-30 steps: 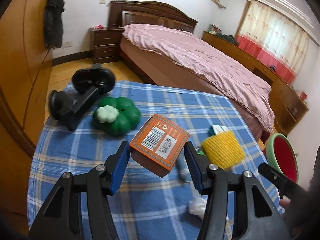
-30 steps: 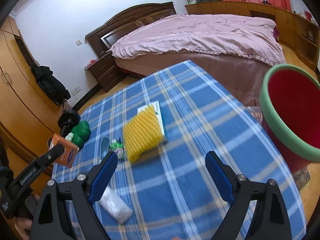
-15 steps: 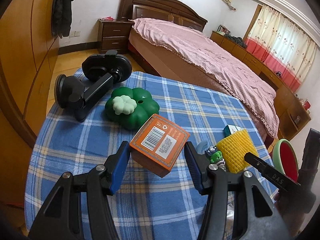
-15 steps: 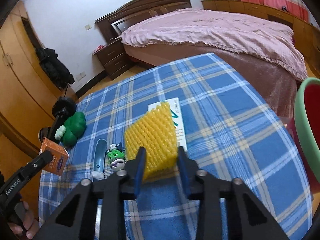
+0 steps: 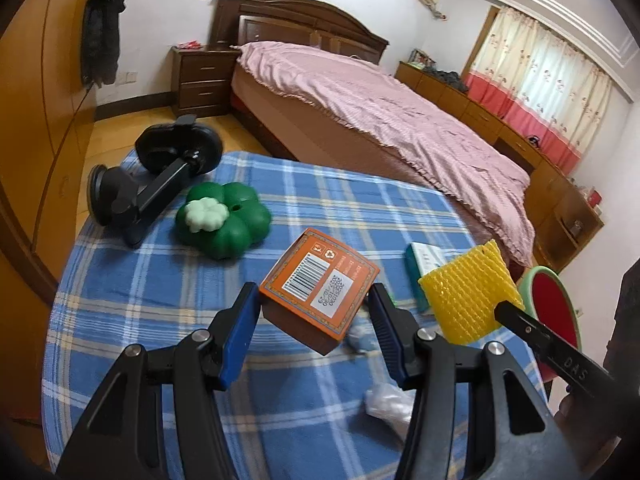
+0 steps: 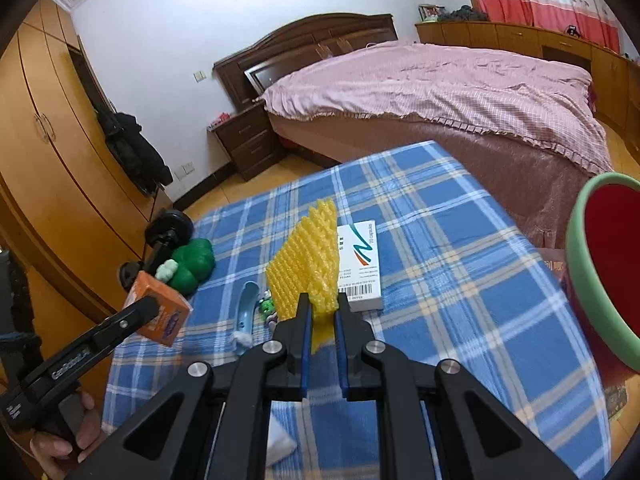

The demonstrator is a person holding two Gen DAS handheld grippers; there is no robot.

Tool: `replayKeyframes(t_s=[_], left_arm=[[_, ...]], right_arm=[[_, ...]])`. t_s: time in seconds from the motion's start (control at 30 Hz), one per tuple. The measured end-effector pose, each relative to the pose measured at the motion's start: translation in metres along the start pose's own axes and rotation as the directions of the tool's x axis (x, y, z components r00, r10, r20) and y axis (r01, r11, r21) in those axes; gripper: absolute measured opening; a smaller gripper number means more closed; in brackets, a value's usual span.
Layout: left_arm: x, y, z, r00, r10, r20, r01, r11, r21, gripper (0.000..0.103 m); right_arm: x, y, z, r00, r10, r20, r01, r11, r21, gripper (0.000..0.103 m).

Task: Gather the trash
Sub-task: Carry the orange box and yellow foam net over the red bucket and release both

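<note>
My right hand-held gripper [image 6: 320, 322] had clamped down on the lower edge of the yellow foam net [image 6: 306, 266], its jaws pinching the mesh so that the net stood upright, lifted off the blue plaid surface [image 6: 440, 280]. My left hand-held gripper [image 5: 312, 312] held the orange box [image 5: 318, 288] tilted between its blue pads [image 5: 240, 334], above the surface. Near my left hand-held gripper, a crumpled clear wrapper [image 5: 386, 402] lay on the cloth. Just beyond the net lay a white medicine carton [image 6: 360, 266], flat on the surface, and to its left a small green toy [image 6: 267, 305] beside a pale blue piece [image 6: 248, 306]. Farther left sat a green clover-shaped thing [image 5: 224, 220], touching a black suction mount [image 5: 160, 176]. At the right edge stood a red bucket with a green rim [image 6: 600, 272]. Beyond the surface was a bed [image 5: 380, 120] with a pink cover.
</note>
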State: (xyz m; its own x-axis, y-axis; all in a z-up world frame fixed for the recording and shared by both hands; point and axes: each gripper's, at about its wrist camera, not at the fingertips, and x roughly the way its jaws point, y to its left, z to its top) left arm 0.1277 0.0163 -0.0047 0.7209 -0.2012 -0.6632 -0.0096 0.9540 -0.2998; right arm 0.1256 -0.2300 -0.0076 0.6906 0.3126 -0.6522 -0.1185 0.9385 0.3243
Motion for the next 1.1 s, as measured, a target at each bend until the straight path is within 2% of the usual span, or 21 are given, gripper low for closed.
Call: replayKeyframes(t_s=[0.3,0.43,0.57,0.83,1.1], left_arm=[[-0.016,-0.043,-0.005,0.996,-0.082,-0.021,0.084,0.994,0.067,0.056],[-0.019,-0.067,-0.009,0.991,-0.125,-0.046,0.129,0.987,0.097,0.056],[-0.021,-0.093,-0.009,0.985,-0.164,-0.056,0.170,0.977,0.130,0.056],[-0.015,-0.161,-0.012,0.969,-0.227,-0.095,0.243,0.942,0.232,0.056],[0.007,-0.231,-0.023,0.941,-0.293,-0.168,0.333,0.890,0.312,0.056]], right_arm=[[-0.062,-0.022,-0.015,0.994,-0.021,0.106,0.013,0.997,0.082,0.012],[-0.090,-0.037,-0.019,0.985,-0.058,0.162,0.040,0.993,0.110,0.012],[-0.123,-0.064,-0.023,0.965,-0.112,0.236,0.072,0.982,0.173,0.012],[-0.165,-0.117,-0.028,0.926,-0.208,0.316,0.118,0.953,0.279,0.012],[-0.182,-0.172,-0.038,0.903,-0.284,0.321,0.148,0.909,0.390,0.012]])
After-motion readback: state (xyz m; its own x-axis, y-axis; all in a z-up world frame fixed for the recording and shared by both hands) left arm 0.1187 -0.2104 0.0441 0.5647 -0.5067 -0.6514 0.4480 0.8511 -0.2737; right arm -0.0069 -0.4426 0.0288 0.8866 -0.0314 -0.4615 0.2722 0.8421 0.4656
